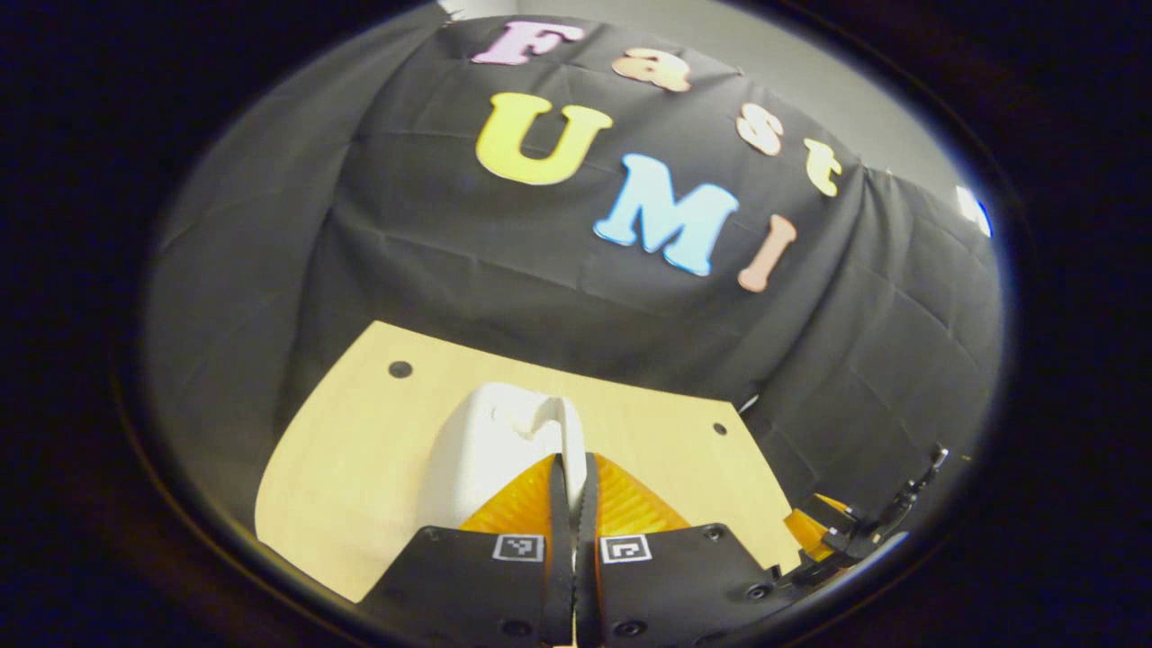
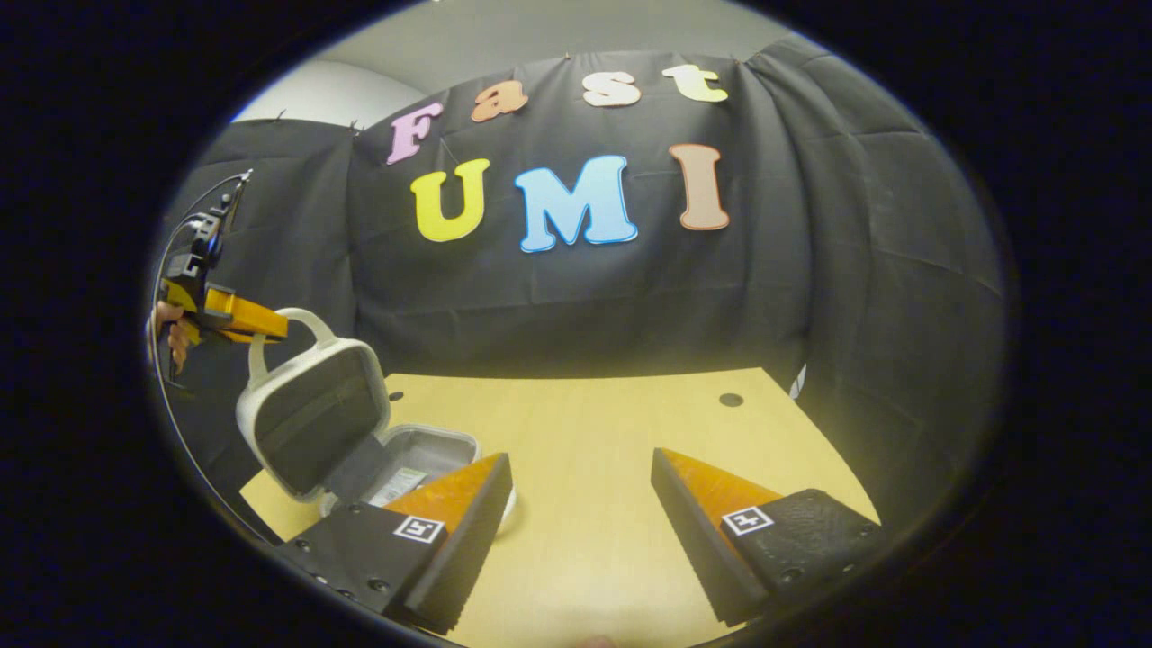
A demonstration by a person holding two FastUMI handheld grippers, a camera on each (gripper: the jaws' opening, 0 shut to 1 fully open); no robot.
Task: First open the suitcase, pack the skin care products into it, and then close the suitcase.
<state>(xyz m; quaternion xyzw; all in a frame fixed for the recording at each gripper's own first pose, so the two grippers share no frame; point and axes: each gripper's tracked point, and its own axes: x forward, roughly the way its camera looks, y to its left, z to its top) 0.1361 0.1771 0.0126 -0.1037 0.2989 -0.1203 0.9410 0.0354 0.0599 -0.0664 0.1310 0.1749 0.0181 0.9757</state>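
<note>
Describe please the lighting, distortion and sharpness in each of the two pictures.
Left gripper view: fisheye curves the table edge; the white suitcase looks overexposed and soft near the left gripper. Right gripper view: dimmer yellowish light, bowed table edges, right gripper fingers sharp.

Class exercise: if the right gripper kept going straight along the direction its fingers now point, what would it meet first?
The open right gripper points across bare light wooden tabletop; the way looks free until the black cloth wall, though depth is unclear. The small white suitcase sits off-line.
</note>
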